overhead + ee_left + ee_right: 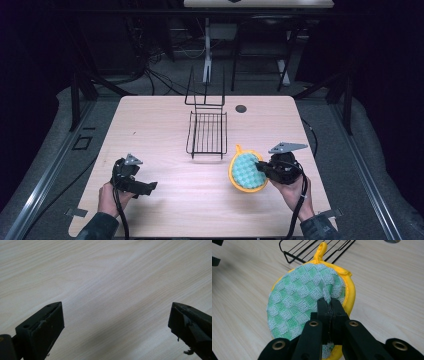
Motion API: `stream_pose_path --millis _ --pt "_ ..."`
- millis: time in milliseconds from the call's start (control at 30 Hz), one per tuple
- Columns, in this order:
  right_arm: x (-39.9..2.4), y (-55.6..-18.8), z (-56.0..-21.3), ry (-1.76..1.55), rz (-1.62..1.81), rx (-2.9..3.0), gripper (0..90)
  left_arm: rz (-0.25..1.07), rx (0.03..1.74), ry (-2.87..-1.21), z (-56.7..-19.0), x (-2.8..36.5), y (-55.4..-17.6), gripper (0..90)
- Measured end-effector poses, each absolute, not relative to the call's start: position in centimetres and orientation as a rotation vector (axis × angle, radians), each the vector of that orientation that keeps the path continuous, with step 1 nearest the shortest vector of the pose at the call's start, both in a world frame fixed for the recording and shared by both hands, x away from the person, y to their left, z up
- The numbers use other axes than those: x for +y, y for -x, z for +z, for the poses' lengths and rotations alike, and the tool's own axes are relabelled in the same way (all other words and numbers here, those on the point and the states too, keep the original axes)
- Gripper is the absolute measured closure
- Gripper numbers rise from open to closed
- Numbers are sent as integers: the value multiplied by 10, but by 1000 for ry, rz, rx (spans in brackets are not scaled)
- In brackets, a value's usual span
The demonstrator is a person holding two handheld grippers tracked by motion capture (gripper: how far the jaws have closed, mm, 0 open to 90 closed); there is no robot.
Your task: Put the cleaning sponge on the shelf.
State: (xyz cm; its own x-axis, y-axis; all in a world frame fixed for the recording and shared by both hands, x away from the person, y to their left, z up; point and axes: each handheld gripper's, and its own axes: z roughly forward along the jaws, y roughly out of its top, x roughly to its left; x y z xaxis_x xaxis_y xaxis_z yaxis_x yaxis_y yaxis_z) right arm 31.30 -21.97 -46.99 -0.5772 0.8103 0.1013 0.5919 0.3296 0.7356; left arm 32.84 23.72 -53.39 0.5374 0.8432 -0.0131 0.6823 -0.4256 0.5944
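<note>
The right tool [329, 302] is clamped on the near edge of a round pot holder [304, 297], green-checked with a yellow border and loop, pinching the cloth into a fold. The pot holder [246, 171] lies on the light wooden tabletop [165, 125], just beside the near right corner of a black wire rack [207, 134]. The left tool [115, 320] hangs over bare tabletop, its jaws wide apart, well apart from the pot holder
</note>
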Motion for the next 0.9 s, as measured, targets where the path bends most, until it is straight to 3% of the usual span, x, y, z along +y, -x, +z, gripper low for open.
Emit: stream_pose_path --millis 900 --pt "-196 -340 -451 -1188 1155 2267 884 414 1233 -2241 -535 236 -328 4"
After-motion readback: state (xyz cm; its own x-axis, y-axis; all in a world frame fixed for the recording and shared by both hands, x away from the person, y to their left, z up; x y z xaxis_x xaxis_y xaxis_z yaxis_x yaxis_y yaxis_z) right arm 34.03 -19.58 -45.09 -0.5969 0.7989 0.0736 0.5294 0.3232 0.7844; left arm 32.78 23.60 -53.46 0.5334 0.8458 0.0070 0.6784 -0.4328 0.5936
